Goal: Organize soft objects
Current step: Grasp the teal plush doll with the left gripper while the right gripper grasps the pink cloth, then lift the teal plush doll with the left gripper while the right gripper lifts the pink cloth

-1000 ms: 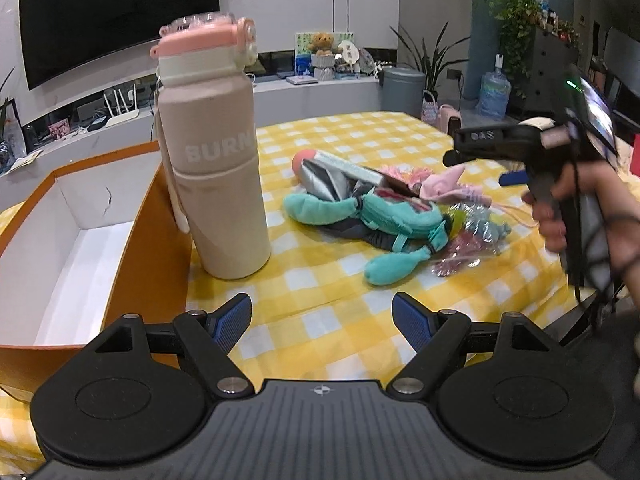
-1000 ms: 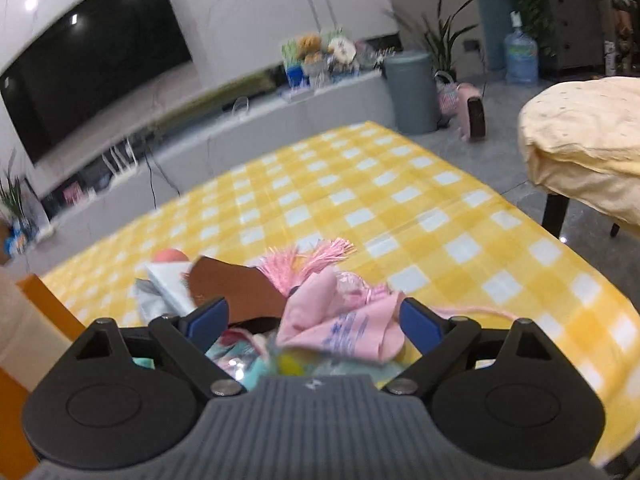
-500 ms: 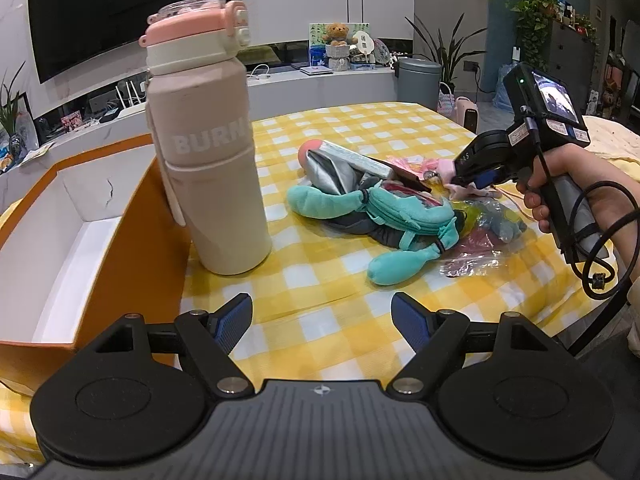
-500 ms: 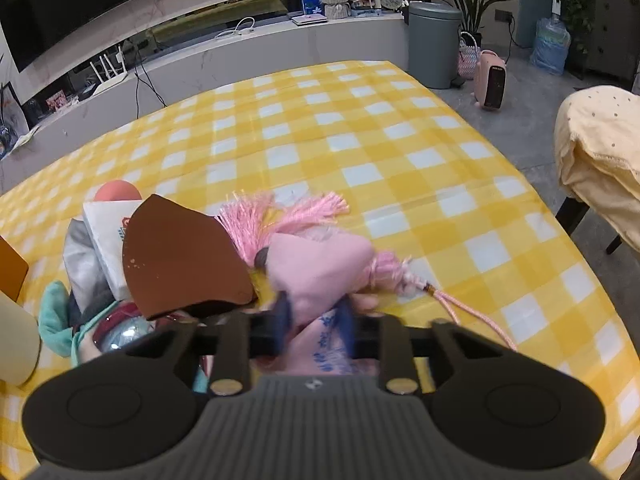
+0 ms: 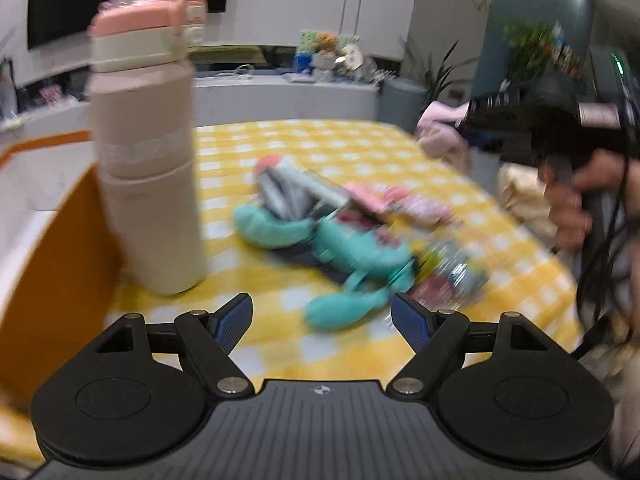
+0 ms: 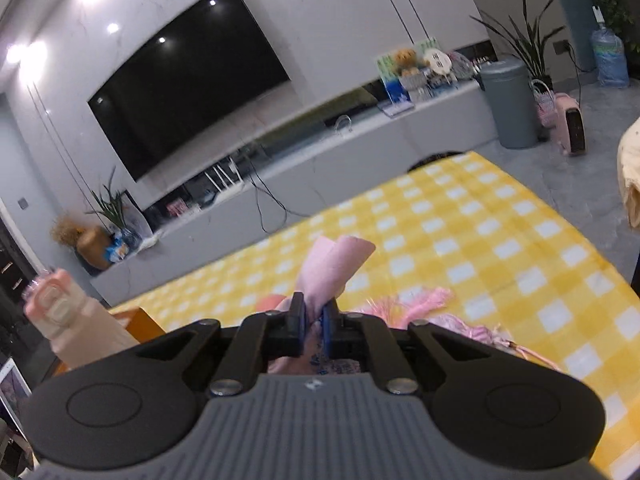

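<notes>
**Ana:** On the yellow-and-white checked tablecloth [image 5: 360, 152], what sort of pile is that?

**Ben:** Soft, lumpy things, blurred in the left wrist view: a teal plush toy [image 5: 352, 248] with rounded limbs, something grey and crinkled [image 5: 280, 196] behind it, pink tasselled fabric [image 6: 412, 304] and a shiny wrapper [image 5: 456, 276]. Beside them stands a tall, smooth beige bottle [image 5: 148, 184] with a pink lid, and just left of it an orange cardboard box [image 5: 60, 264] with a white inside.

**Ana:** And the right gripper [image 6: 314, 320]?

**Ben:** Its jaws have just been closing, and now the blue pads pinch a limp pink cloth [image 6: 336, 264]. The cloth's folded end sticks up past the fingertips; the rest hangs under the gripper, lifted above the pile.

**Ana:** Who holds it?

**Ben:** A person's hand [image 5: 572, 216] around the black handle, a cable trailing down.

**Ana:** The left gripper [image 5: 322, 320]?

**Ben:** Spread wide, its ribbed blue pads [image 5: 234, 320] empty, low over the cloth near the toy.
</notes>
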